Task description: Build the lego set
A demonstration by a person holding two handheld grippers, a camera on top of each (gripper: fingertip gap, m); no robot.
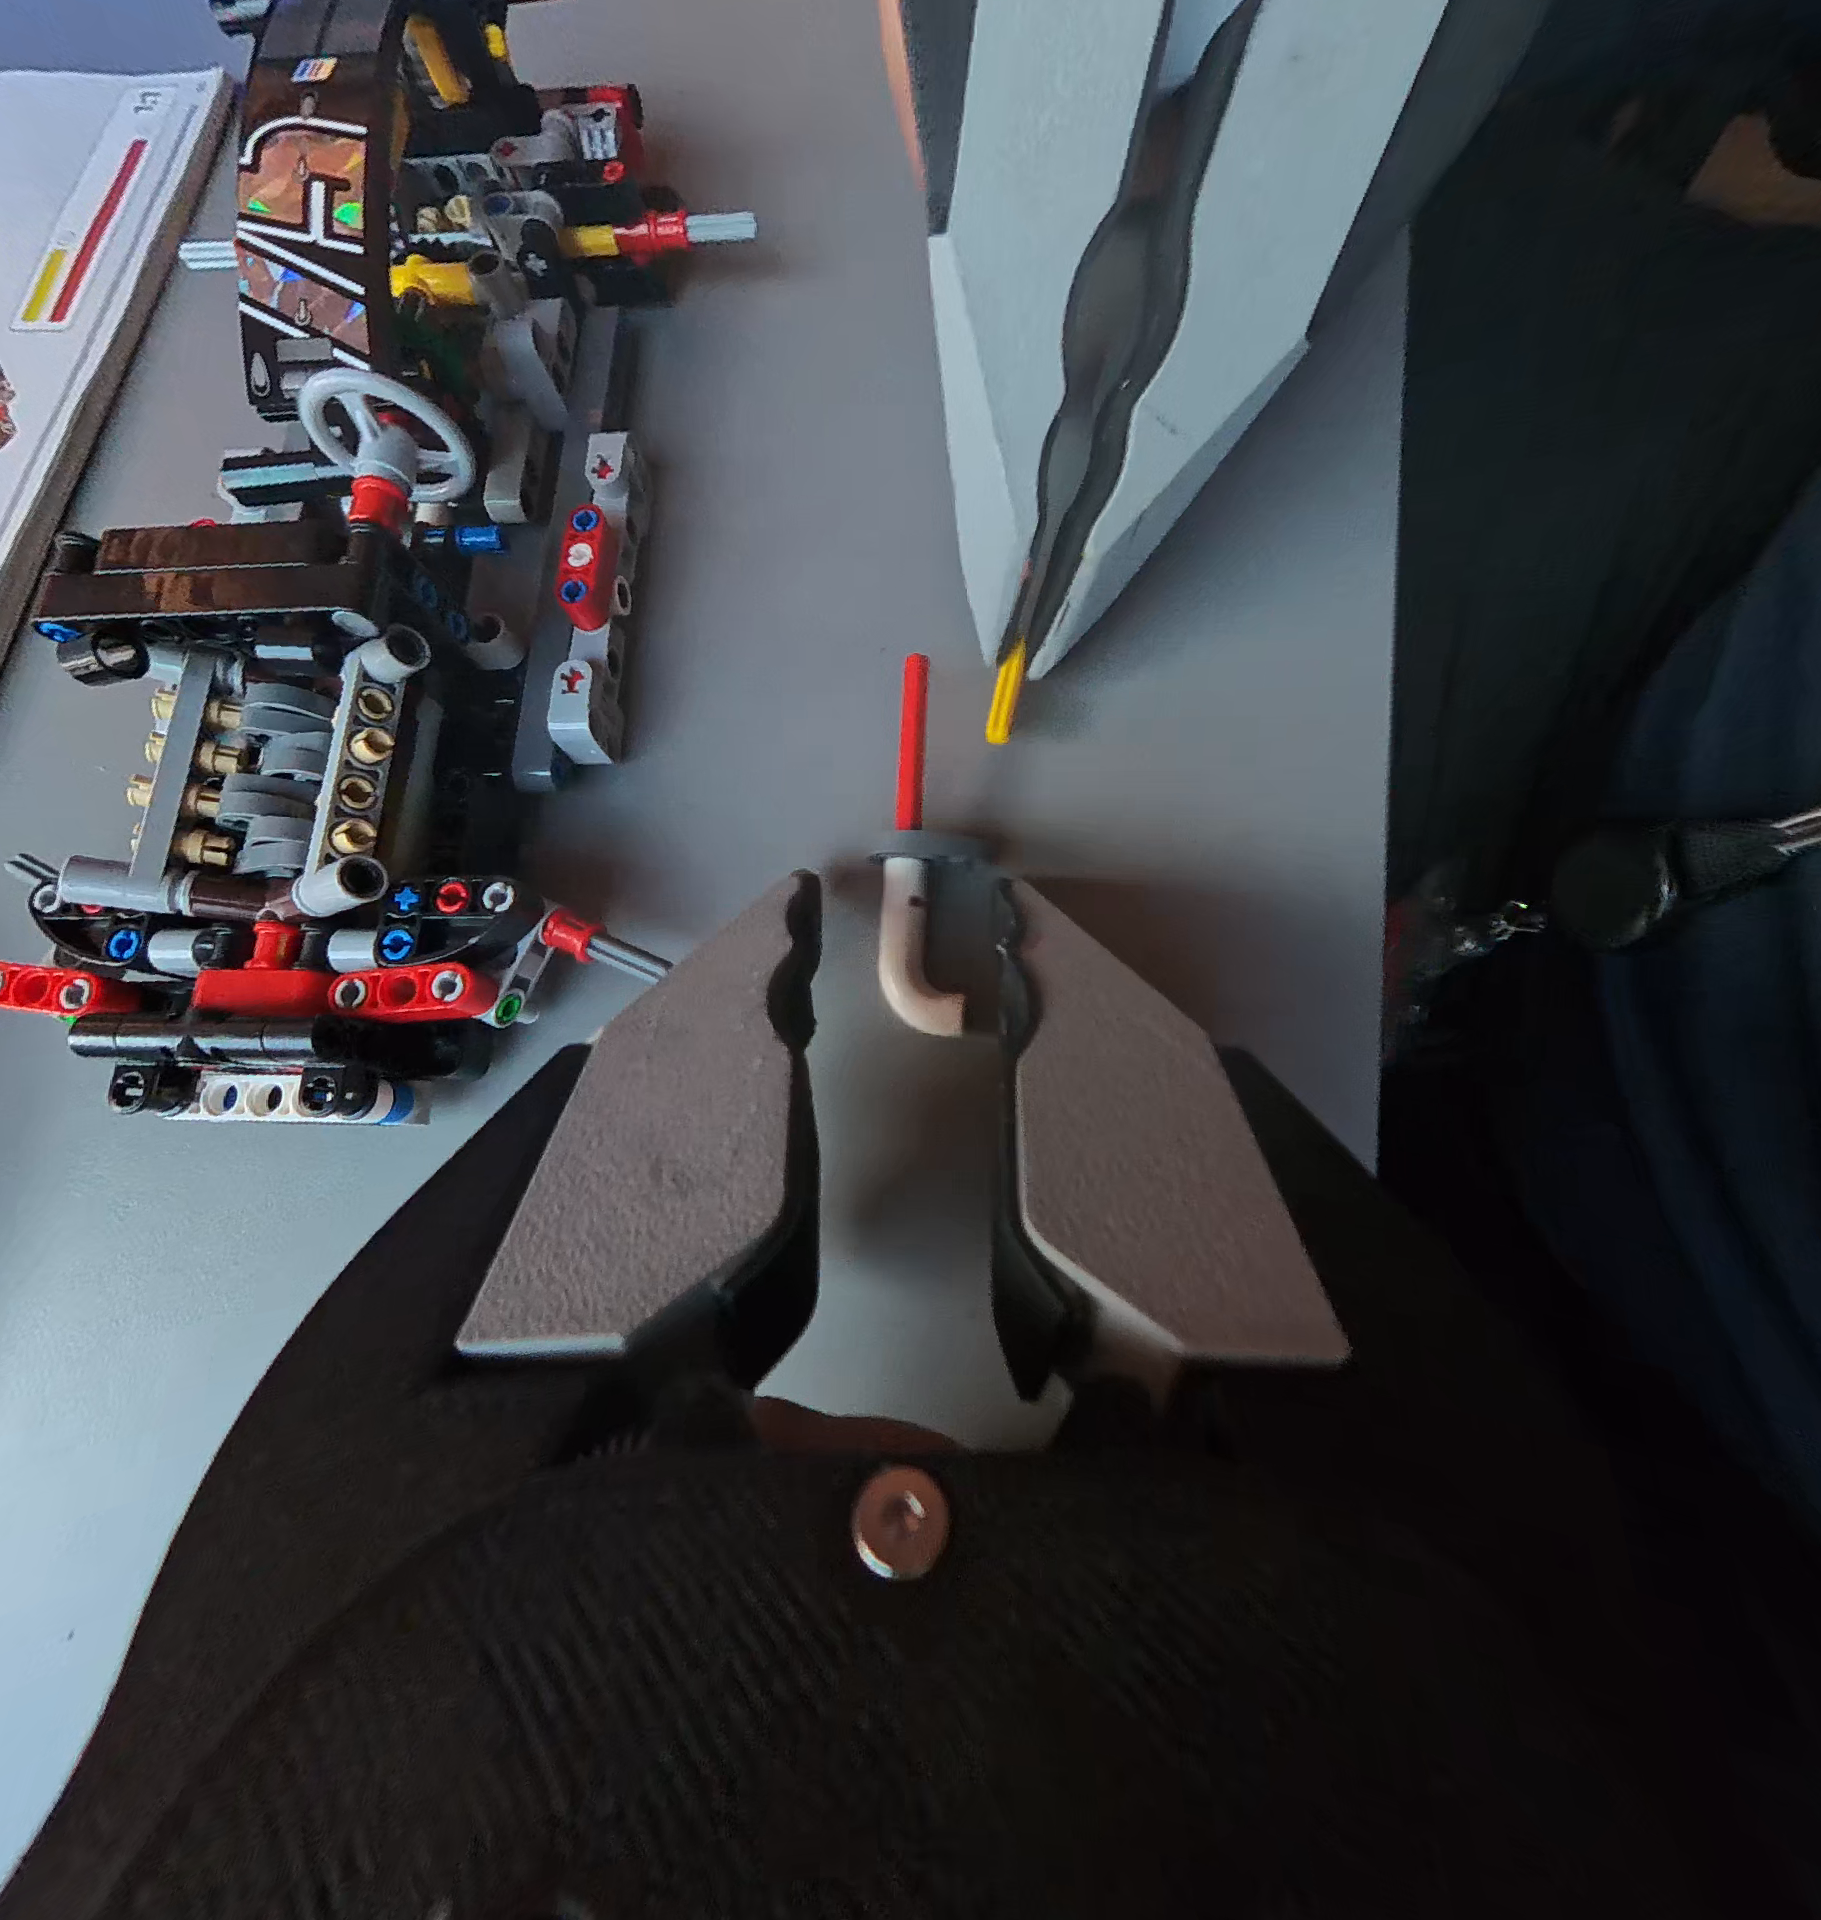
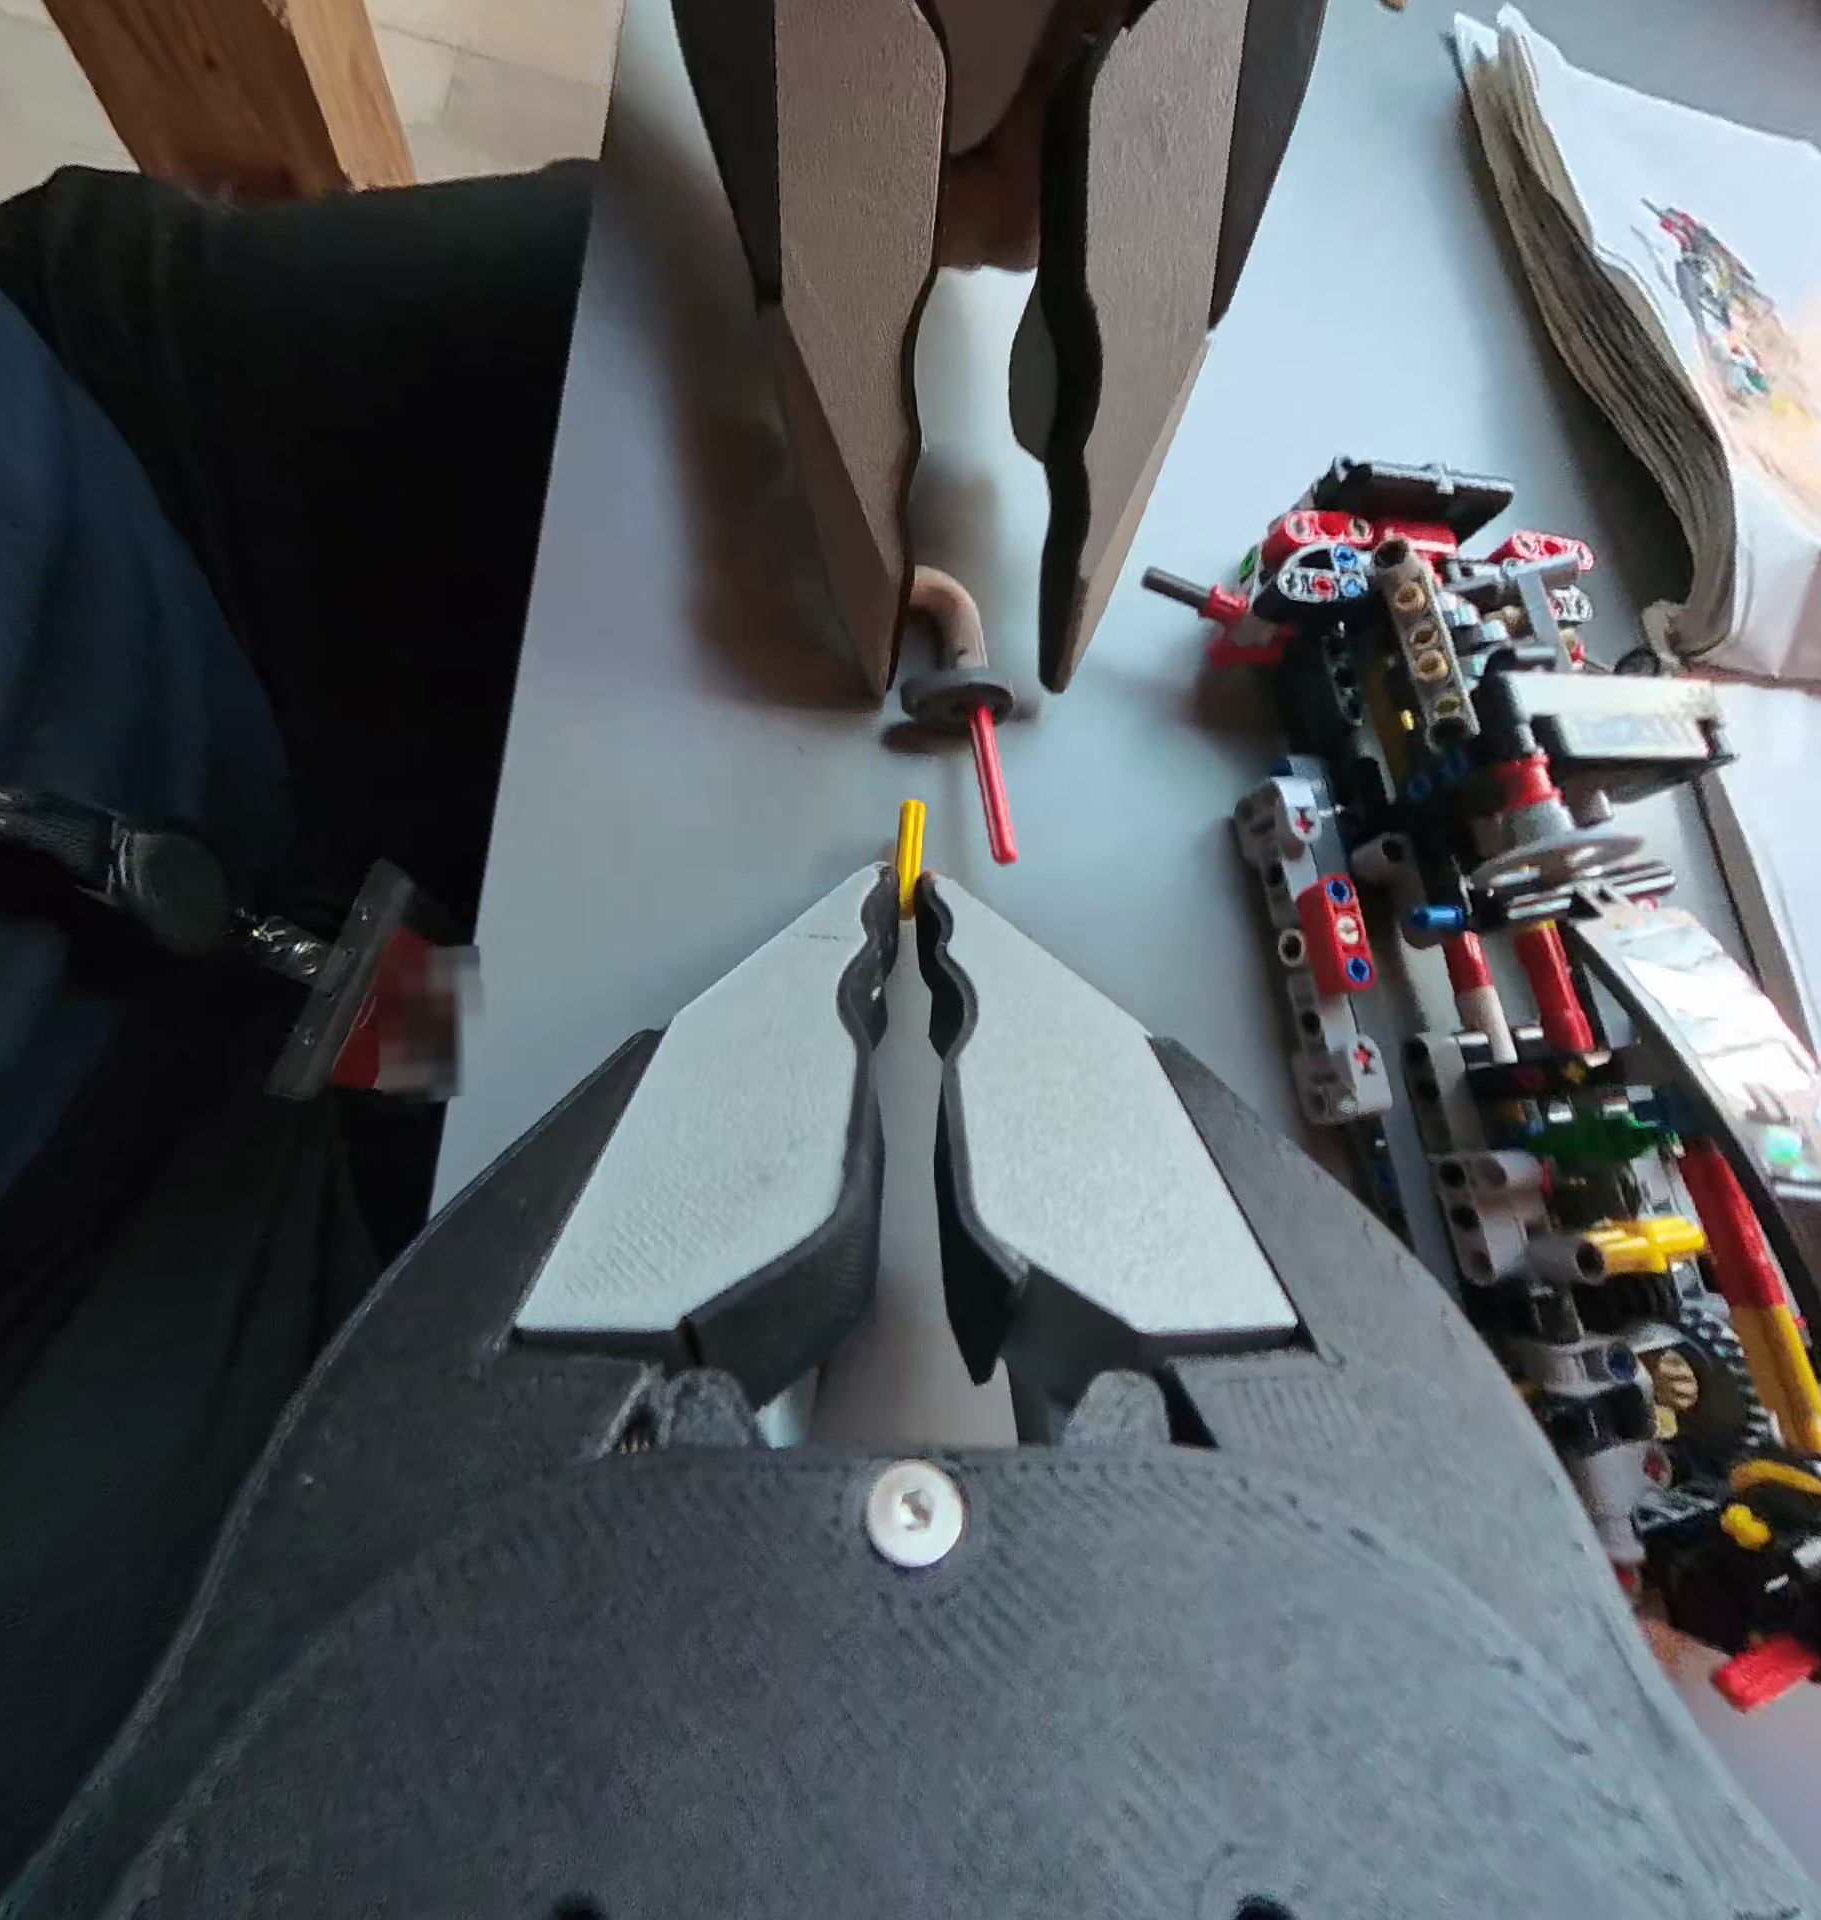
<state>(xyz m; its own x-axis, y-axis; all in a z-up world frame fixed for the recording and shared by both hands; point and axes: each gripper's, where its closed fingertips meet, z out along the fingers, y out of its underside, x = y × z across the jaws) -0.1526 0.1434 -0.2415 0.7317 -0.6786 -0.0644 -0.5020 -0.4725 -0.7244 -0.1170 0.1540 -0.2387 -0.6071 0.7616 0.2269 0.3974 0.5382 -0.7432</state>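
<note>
The right gripper [image 2: 908, 883] has its jaws pressed together on a short yellow axle [image 2: 910, 847], which projects forward from the tips above the grey desk [image 2: 677, 790]. The left gripper [image 1: 911, 914] faces it with jaws spread; between them lies a small assembly [image 1: 927, 935] of a grey disc, a tan bent piece and a red axle [image 1: 912, 743]. The assembly lies against the jaw nearer the desk edge, with a clear gap to the other jaw. The red and yellow axles lie near each other, not touching. A partly built brick vehicle chassis [image 2: 1508, 935] and an instruction booklet [image 2: 1664, 343] lie beside them.
</note>
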